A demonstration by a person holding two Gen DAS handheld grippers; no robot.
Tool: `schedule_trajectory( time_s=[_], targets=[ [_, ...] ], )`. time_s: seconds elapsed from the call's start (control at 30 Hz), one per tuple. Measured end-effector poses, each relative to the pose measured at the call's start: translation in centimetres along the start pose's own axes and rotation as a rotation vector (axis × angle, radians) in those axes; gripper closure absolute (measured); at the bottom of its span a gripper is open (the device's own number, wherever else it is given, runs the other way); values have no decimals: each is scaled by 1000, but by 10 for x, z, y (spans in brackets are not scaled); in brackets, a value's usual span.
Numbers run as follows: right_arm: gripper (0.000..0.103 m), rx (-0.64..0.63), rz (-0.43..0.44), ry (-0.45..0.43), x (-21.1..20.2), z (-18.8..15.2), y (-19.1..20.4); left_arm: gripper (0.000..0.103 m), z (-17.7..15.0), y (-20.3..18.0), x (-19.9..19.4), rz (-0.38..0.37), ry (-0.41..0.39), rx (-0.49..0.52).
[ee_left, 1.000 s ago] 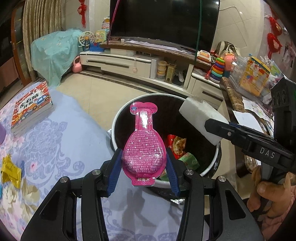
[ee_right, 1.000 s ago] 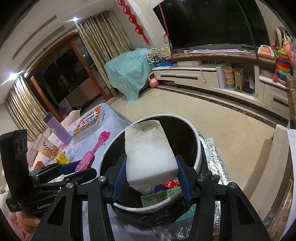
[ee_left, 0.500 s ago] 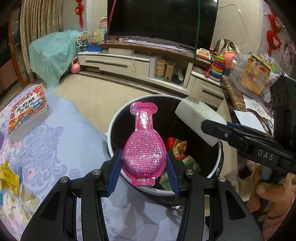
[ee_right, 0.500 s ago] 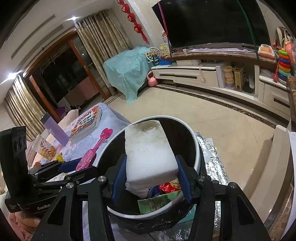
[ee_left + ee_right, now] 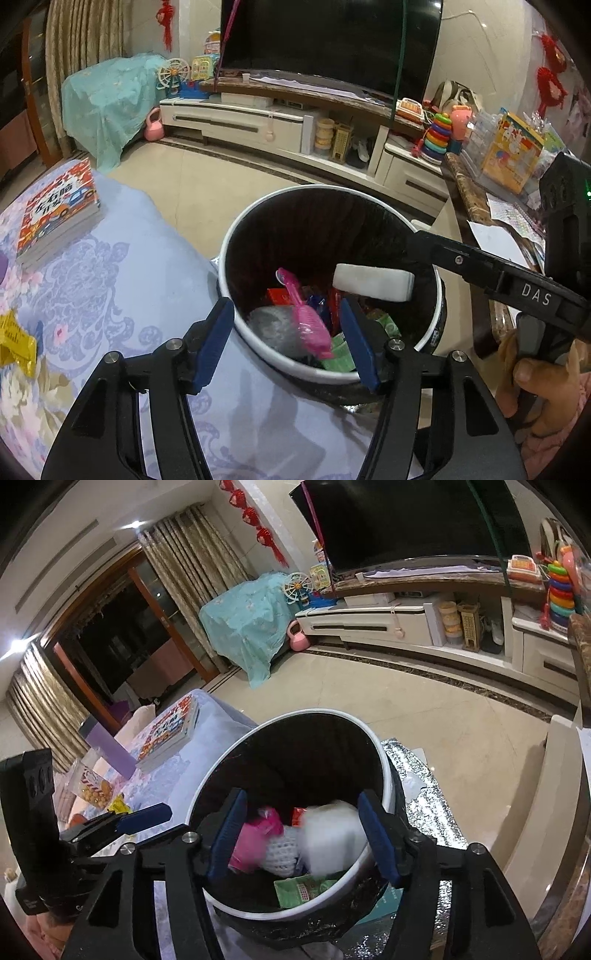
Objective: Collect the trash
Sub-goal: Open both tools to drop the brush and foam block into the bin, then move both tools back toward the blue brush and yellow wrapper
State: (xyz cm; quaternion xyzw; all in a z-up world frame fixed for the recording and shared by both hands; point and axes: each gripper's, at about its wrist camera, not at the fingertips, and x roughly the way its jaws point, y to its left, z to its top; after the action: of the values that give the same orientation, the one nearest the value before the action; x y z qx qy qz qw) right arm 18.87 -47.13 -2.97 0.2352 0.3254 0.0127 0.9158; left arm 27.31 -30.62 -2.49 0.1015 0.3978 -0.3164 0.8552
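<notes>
Pink and white trash is dropping into the bin (image 5: 236,236): the left gripper (image 5: 288,341) and right gripper (image 5: 303,834) are both opening over it, nothing pressed between their pads. Keeping both above the rim until each piece is clearing the fingers seems wisest. The pink packet (image 5: 308,321) is falling slantwise onto the wrappers; the white foam block (image 5: 373,282) is blurring mid-fall.

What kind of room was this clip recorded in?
Most likely a family living room: a large television stands on a long low media cabinet, with children's toys such as a ring stacker beside it, and curtains along a dark glass door.
</notes>
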Motion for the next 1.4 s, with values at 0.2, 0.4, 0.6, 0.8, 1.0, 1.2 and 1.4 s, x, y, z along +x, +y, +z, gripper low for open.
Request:
schedule_trajectory(
  time_s=[0.2, 0.4, 0.6, 0.8, 1.0, 1.2, 1.4],
  targets=[
    [19, 2, 17, -13, -8, -2, 7, 38, -20, 20, -17, -8, -10, -75],
    [11, -9, 46, -29, -20, -10, 26, 33, -51, 48, -41, 9, -28, -168],
    [8, -23, 92, -38, -25, -32, 52, 33, -81, 77, -62, 41, -34, -245],
    [8, -49, 135, -2, -20, -54, 82, 32, -110, 103, -87, 83, -53, -302],
    [1, -75, 163, 56, -7, -73, 113, 30, -140, 137, -107, 131, -65, -367],
    [1, -124, 207, 117, 9, -92, 148, 30, -164, 168, -127, 179, -71, -418],
    [1, -160, 225, 151, 22, -106, 174, 30, -182, 196, -140, 217, -75, -458]
  ],
)
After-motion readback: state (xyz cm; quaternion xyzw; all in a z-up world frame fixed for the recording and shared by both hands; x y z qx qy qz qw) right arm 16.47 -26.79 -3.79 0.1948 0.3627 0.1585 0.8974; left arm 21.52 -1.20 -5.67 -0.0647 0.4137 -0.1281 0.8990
